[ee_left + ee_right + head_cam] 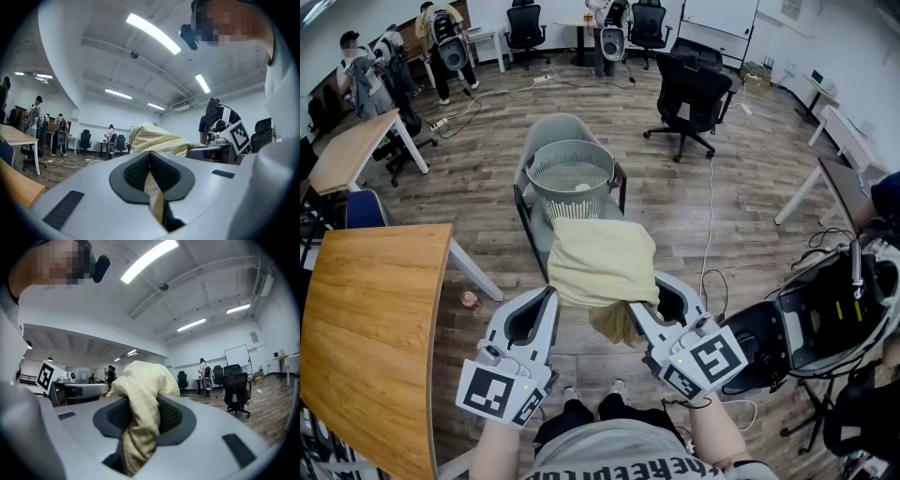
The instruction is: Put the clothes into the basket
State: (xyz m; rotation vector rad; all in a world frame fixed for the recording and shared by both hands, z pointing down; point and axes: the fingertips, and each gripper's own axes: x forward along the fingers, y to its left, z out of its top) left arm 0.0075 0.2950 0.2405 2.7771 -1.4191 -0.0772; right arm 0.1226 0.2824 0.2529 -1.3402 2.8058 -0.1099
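A pale yellow checked cloth [595,258] hangs in the air between my two grippers, in front of the grey mesh basket [546,159]. My left gripper [551,294] is shut on the cloth's lower left edge; in the left gripper view a thin strip of fabric runs between the closed jaws and the rest of the cloth [154,139] bulges beyond them. My right gripper [637,307] is shut on the cloth's right side, and in the right gripper view a thick fold of the cloth [143,380] spills out from between the pads. The basket stands on a grey chair [558,127], beyond the cloth.
A wooden table [375,319] fills the left side close to my left gripper. A small cup [469,300] sits on the floor by its leg. A black office chair [694,94] stands at the back right, and black equipment with cables [825,309] sits to the right. People stand at the far left.
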